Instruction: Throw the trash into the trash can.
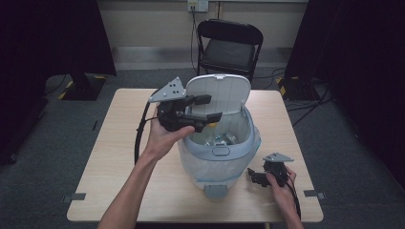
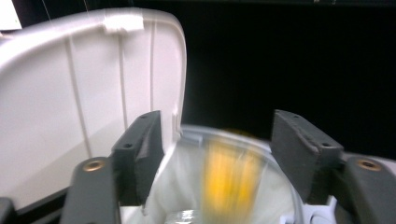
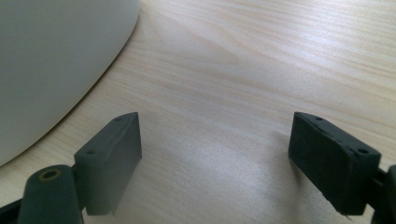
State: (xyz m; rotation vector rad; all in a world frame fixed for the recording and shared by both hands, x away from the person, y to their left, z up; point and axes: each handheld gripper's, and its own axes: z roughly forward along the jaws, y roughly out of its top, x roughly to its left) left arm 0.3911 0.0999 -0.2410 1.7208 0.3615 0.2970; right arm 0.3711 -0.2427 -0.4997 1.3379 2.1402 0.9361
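White bin (image 1: 217,157), yellow blurred object (image 2: 231,179), pale woodgrain table (image 1: 124,157).

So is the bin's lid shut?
No, the lid stands up, open, behind the bin, and the left gripper hangs over the opening.

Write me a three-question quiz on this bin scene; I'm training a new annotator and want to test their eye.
1. True or false: the lid of the bin stands open.
2. Which tool is over the bin's mouth? A) left tool B) right tool
3. What colour is the blurred thing between the left tool's open jaws, in the left gripper view?

Key
1. True; the lid is tipped back, and the bag-lined inside shows.
2. A; the right tool is low by the table, beside the bin's base, jaws open.
3. Yellow; too blurred to identify.
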